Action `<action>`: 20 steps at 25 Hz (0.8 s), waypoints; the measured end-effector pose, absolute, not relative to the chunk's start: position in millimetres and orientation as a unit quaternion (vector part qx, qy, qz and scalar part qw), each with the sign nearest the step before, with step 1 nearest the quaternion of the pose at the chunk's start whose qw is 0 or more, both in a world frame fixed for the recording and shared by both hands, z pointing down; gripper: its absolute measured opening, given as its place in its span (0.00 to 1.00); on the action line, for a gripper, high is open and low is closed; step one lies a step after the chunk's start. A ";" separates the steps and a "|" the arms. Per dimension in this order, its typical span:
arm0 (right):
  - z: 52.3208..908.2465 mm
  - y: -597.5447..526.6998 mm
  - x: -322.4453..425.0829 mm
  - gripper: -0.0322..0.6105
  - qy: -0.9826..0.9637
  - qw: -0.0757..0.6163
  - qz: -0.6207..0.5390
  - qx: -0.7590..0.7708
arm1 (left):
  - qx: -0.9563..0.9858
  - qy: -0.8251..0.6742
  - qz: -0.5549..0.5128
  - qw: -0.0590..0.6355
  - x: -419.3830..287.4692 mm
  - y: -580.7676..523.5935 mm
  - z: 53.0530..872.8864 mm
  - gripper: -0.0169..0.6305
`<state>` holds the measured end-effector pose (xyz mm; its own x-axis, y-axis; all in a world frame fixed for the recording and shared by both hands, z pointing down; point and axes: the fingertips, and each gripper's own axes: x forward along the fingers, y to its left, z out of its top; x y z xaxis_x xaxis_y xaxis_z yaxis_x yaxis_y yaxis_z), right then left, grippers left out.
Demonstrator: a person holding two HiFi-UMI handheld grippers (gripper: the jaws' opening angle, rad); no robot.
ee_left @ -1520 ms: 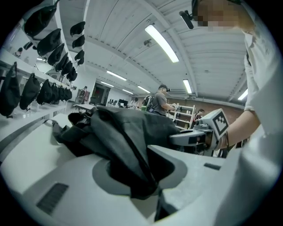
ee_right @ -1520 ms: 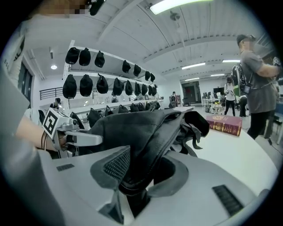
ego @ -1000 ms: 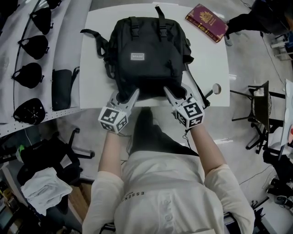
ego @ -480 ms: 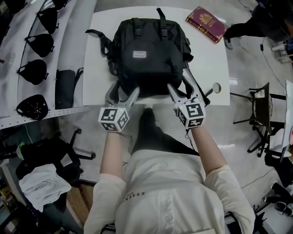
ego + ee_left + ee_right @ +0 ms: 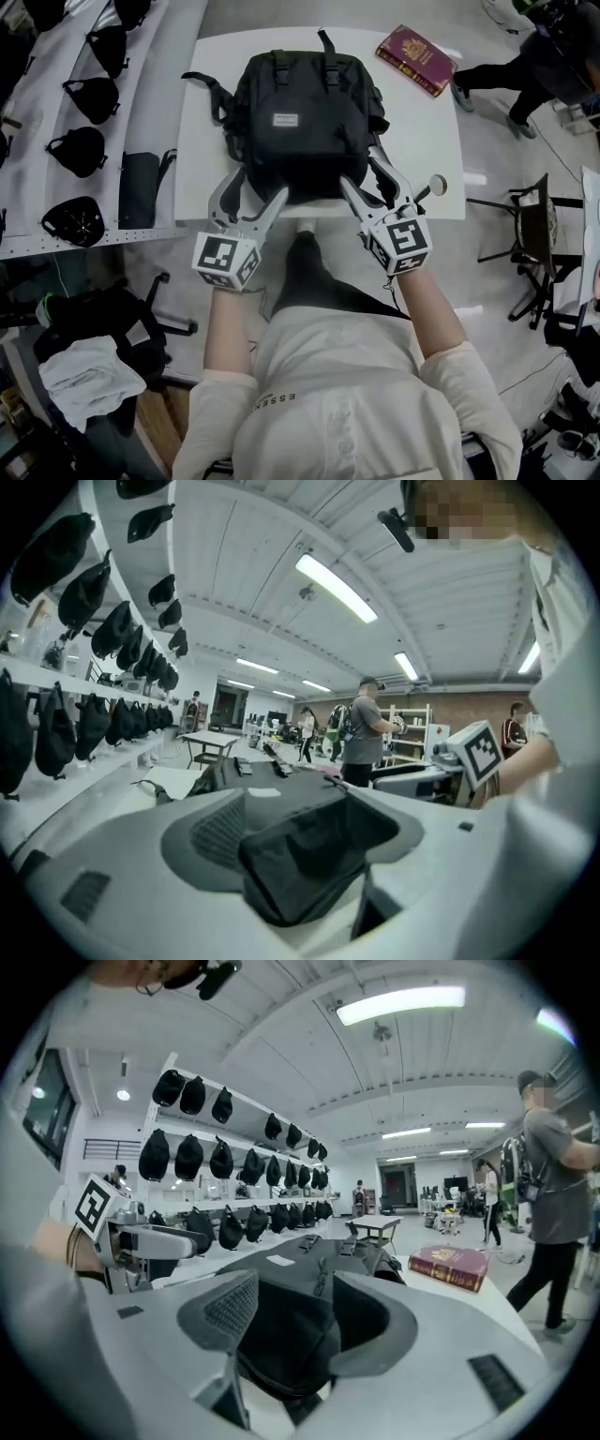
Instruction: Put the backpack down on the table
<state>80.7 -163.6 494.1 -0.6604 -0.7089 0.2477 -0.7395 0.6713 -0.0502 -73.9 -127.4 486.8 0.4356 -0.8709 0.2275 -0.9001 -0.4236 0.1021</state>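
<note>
The black backpack (image 5: 305, 122) lies flat on the white table (image 5: 431, 141), straps toward the far side. My left gripper (image 5: 249, 199) hangs over the table's near edge at the pack's left corner. Its jaws stand wide and are closing a little, and the pads do not press on the pack. My right gripper (image 5: 375, 192) is at the pack's right corner, open, free of the fabric. In the left gripper view the pack's near edge (image 5: 309, 855) shows between the jaws. The right gripper view shows the same edge (image 5: 281, 1335).
A maroon book (image 5: 415, 60) lies at the table's far right corner. A small round thing (image 5: 438, 185) sits at the near right edge. Shelves with black caps (image 5: 80, 150) run along the left. A chair (image 5: 530, 220) stands right of the table, and a person (image 5: 544, 56) walks beyond it.
Both grippers opened off the backpack's near edge and lifted a little. The backpack stays lying on the table.
</note>
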 end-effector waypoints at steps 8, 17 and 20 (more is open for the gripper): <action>443.6 -145.8 72.2 0.16 -0.927 0.066 0.064 0.365 | 0.846 -0.526 0.069 0.045 -49.5 -113.3 426.9 0.15; 395.1 -135.0 70.0 0.07 -0.935 0.027 0.038 0.350 | 0.849 -0.522 0.078 0.031 -48.9 -106.7 397.0 0.03; 383.8 -136.4 70.7 0.07 -0.936 0.027 0.024 0.351 | 0.856 -0.510 0.082 0.031 -43.5 -106.9 386.9 0.03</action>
<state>70.7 -136.4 383.8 -0.7526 -0.6552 0.0666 -0.6577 0.7528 -0.0257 -43.5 -106.9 386.9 0.4672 -0.8672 0.1724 -0.8774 -0.4788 -0.0307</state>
